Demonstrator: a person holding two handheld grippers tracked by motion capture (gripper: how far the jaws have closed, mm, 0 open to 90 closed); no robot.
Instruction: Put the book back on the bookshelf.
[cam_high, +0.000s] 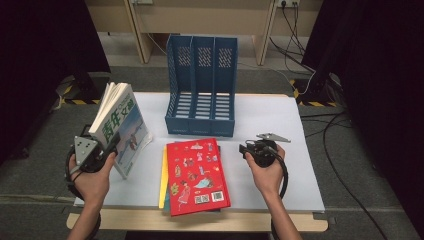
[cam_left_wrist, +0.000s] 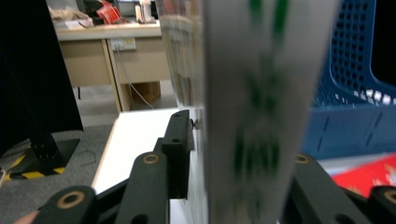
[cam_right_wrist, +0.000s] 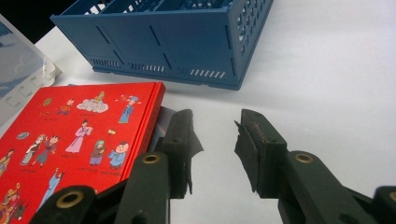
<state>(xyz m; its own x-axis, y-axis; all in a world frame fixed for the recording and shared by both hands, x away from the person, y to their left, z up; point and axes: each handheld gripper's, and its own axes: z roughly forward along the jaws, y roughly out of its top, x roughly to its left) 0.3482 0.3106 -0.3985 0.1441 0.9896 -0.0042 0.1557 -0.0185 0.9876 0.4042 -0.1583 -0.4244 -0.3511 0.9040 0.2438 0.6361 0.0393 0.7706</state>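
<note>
My left gripper (cam_high: 102, 150) squeezes its fingers on the green magazine (cam_high: 120, 125), standing up at the counter's (cam_high: 280, 130) left side. My right gripper (cam_right_wrist: 212, 144) waits half open, holding nothing. I should keep the magazine straight and slide it slowly into the blue file rack (cam_high: 202, 85).

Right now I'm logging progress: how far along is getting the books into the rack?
None done: the blue rack stands empty. In hand: the left gripper holds a magazine upright. Left: the red book and those under it; the right gripper is open beside them.
</note>
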